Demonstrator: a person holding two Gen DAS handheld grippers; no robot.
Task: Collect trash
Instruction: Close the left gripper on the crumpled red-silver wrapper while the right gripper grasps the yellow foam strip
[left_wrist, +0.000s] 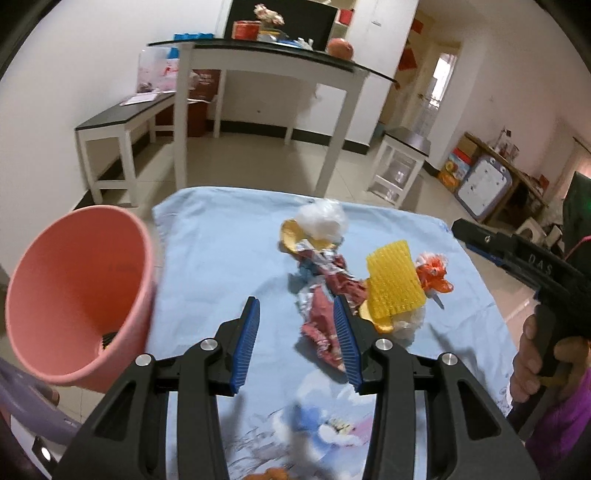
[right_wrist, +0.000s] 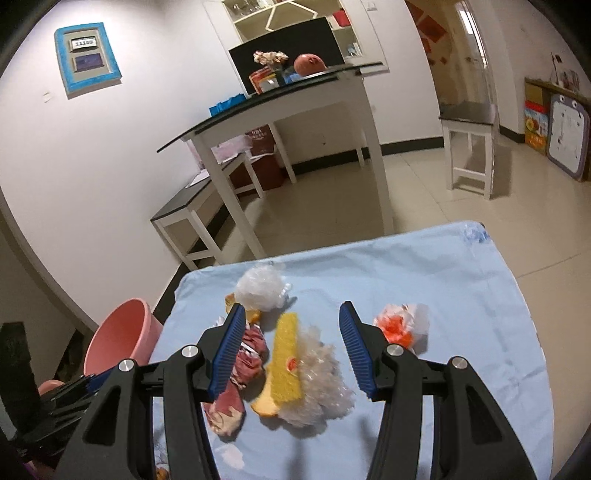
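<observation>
Blue ribbed pads line both pairs of tongs, and both stand wide with nothing gripped. The left gripper (left_wrist: 295, 339) tilts down over a pale blue cloth (left_wrist: 221, 251) that covers the table, its jaws apart above bare cloth. The right gripper (right_wrist: 291, 350) also slants down, and in the left view its black body shows at the right edge, held by a hand (left_wrist: 532, 362) with a purple sleeve below it.

Between the right gripper's open jaws, but untouched, lie a yellow ridged sponge (right_wrist: 286, 363) and a clear crinkled plastic wrap (right_wrist: 321, 387) just to its right. A red and silver wrapper (right_wrist: 247, 356) lies under and beside that gripper's left finger. Beyond the same finger sits a white crumpled bag (right_wrist: 260, 286), and outside the right finger, near it, an orange and white wrapper (right_wrist: 400, 325).

In the left view the red wrapper lies right beside the right-hand finger, partly behind it; the whole heap of trash is ahead and to the right of those tongs.

A pink bucket (left_wrist: 77, 295) stands off the table's edge, left of the left gripper, its mouth tipped toward the camera. Farther off stand a white table with a dark top (left_wrist: 266, 62), a low bench (left_wrist: 122, 122) and a stool (right_wrist: 469, 125) on the tiled floor.
</observation>
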